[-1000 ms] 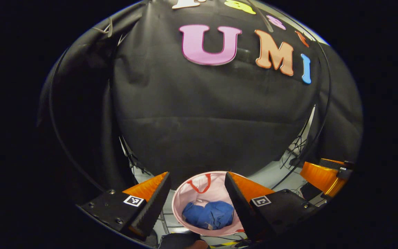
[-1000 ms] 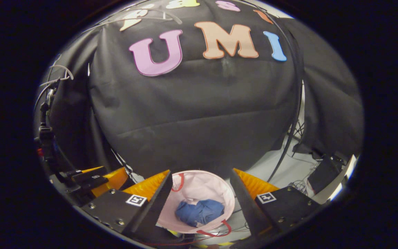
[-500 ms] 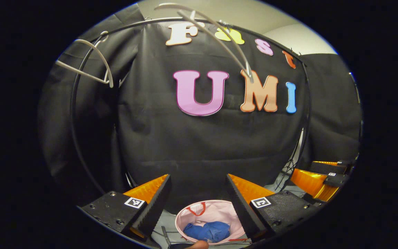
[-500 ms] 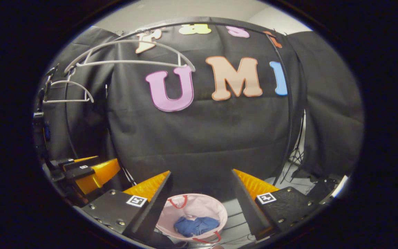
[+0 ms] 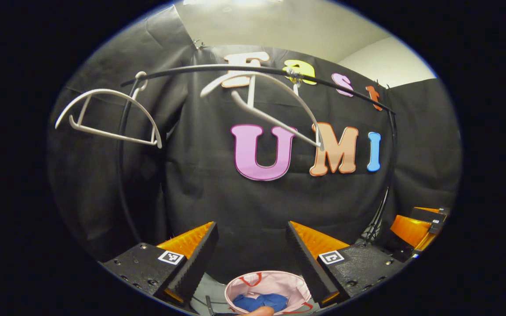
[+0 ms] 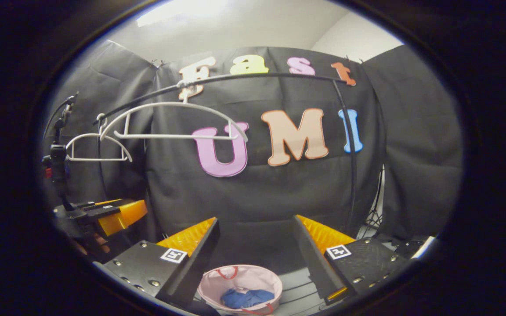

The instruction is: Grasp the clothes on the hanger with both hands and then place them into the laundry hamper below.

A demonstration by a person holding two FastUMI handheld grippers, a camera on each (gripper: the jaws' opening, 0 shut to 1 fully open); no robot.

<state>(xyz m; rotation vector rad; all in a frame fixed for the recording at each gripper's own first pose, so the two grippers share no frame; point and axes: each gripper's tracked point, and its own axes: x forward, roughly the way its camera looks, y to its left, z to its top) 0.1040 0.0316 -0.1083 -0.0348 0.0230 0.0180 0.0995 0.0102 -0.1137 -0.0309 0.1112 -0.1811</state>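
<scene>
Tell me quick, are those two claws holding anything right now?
Left gripper: open, holding nothing.
Right gripper: open, holding nothing.

Dim booth w/ light from overhead; ceiling [image 6: 244, 22] glares pale at top. Strong fisheye bend at edges. Centre sharp, rims dark & soft.

**Colours and patterns around the hamper**

Laundry hamper [image 6: 240, 285] is showing pale pink, with red handles at its rim. Clothes [image 6: 244, 298] lying inside the hamper are reading plain blue, no print visible. Above the hamper, two hangers, the nearer one [image 6: 178, 120] and the farther one [image 6: 97, 149], are showing white on a black rail [image 6: 253, 78]. Behind the hamper the booth wall [image 6: 257, 193] is hanging plain black. Ceiling strip [image 5: 279, 26] above the wall is showing off-white.
</scene>
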